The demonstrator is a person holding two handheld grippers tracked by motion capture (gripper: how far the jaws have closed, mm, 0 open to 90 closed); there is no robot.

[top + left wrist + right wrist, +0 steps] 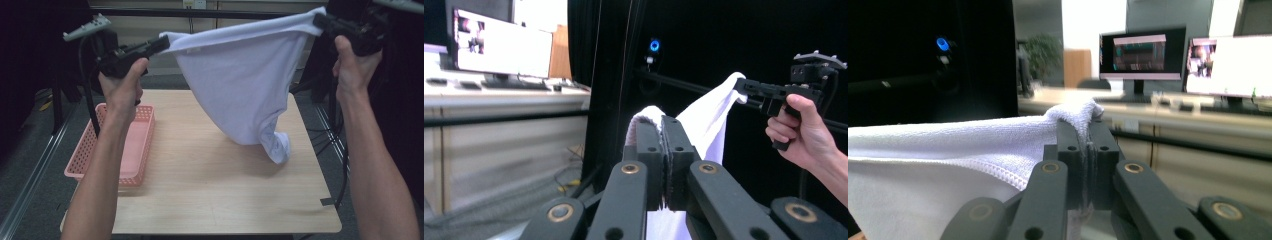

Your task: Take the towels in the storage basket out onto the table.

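Note:
A white cloth (243,82) hangs stretched between my two grippers, high above the wooden table (210,195). Its lower end (277,145) droops to just above the tabletop on the right side. My left gripper (165,44) is shut on one upper corner of the cloth (646,117). My right gripper (320,21) is shut on the other upper corner (1075,112). In the left gripper view the cloth (709,117) runs across to the right gripper (741,86), held in a hand. In the right gripper view the cloth (938,165) falls away to the left.
A pink mesh basket (142,145) sits at the table's left edge under my left forearm. A black bar (200,12) crosses behind the table. Monitors (1140,55) stand on a desk beyond. Black cables hang off the table's right side (342,170).

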